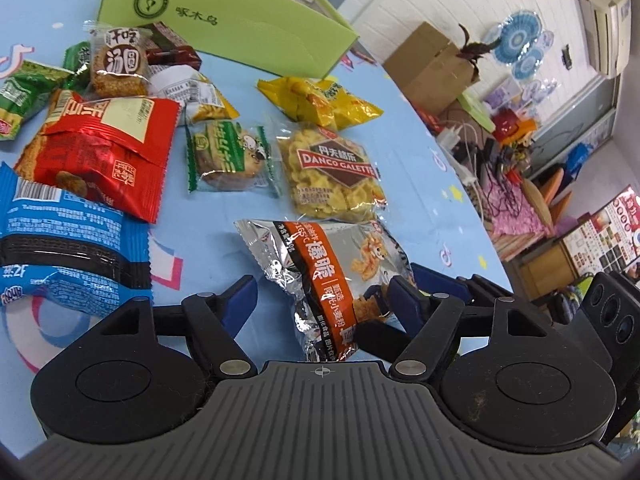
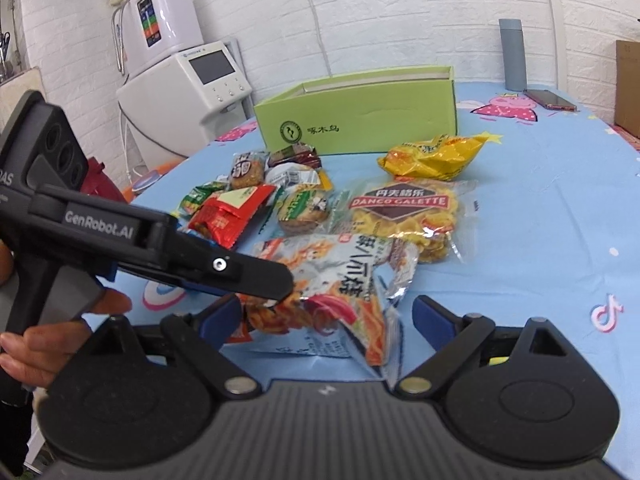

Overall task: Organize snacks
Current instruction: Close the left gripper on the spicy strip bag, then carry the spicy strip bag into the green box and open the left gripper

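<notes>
Both tools were open around the same silver-and-orange packet (image 1: 320, 264), which lay on the worktop (image 1: 224, 236) nearest the cameras, well short of the green box (image 2: 356, 116). The left tool (image 1: 322, 294) had its fingers spread either side of it, and so did the right tool (image 2: 328, 312). I'd say only one should take it. Foil crinkles and slips, so pinch the flat sealed edge, close slowly, lift it clear of the Danco Galette pack (image 1: 332, 172), then carry it over the box.

The right wrist view showed the box's open top and the left tool side-on, one finger resting on the packet. The left wrist view alone showed the blue packet (image 1: 60, 240) off to the side.
</notes>
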`<action>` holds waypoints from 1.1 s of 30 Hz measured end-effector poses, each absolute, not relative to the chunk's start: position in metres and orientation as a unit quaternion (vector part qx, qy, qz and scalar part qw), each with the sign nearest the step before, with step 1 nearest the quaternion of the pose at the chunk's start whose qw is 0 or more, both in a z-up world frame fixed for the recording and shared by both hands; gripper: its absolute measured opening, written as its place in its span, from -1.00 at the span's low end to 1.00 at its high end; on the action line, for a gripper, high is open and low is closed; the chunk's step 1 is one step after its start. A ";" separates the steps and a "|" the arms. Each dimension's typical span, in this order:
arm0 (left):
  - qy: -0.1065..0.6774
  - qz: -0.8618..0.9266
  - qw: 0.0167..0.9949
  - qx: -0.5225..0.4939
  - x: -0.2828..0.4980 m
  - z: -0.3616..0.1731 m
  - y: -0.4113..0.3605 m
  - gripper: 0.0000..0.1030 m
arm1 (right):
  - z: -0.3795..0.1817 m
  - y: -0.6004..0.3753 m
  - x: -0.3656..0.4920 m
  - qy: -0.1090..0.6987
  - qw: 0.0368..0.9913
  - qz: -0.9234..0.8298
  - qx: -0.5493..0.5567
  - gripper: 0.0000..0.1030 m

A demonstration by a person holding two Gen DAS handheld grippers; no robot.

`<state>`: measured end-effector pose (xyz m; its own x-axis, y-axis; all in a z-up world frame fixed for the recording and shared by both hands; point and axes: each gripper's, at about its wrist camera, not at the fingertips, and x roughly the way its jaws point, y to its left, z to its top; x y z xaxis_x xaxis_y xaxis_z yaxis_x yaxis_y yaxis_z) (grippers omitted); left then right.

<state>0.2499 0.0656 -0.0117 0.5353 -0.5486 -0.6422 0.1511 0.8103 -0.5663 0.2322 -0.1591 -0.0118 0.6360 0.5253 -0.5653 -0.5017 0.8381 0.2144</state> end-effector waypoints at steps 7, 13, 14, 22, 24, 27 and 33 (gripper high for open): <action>0.442 -0.223 0.833 -0.247 0.252 -0.020 0.062 -0.18 | -0.028 -0.150 0.236 0.328 0.891 0.311 0.050 0.81; 0.416 -0.229 0.840 -0.261 0.248 0.004 0.071 -0.27 | -0.002 -0.144 0.226 0.298 0.902 0.312 0.029 0.73; 0.409 -0.229 0.845 -0.256 0.248 0.011 0.071 -0.27 | 0.003 -0.143 0.227 0.293 0.903 0.312 0.029 0.74; 0.366 -0.218 0.875 -0.231 0.284 0.061 0.084 -0.24 | 0.046 -0.122 0.267 0.253 0.911 0.326 0.005 0.78; 0.357 -0.213 0.881 -0.227 0.302 0.073 0.089 -0.24 | 0.059 -0.115 0.289 0.247 0.911 0.330 -0.002 0.78; 0.343 -0.202 0.891 -0.217 0.340 0.092 0.098 -0.24 | 0.076 -0.104 0.329 0.240 0.910 0.337 -0.006 0.78; 0.334 -0.177 0.903 -0.202 0.419 0.108 0.117 -0.22 | 0.097 -0.077 0.417 0.250 0.904 0.346 -0.009 0.81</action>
<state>0.4187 0.1173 0.1080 0.7141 -0.4550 -0.5320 0.1851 0.8556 -0.4834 0.4170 -0.0770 0.0975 0.6356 0.6215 -0.4580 -0.6302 0.7604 0.1572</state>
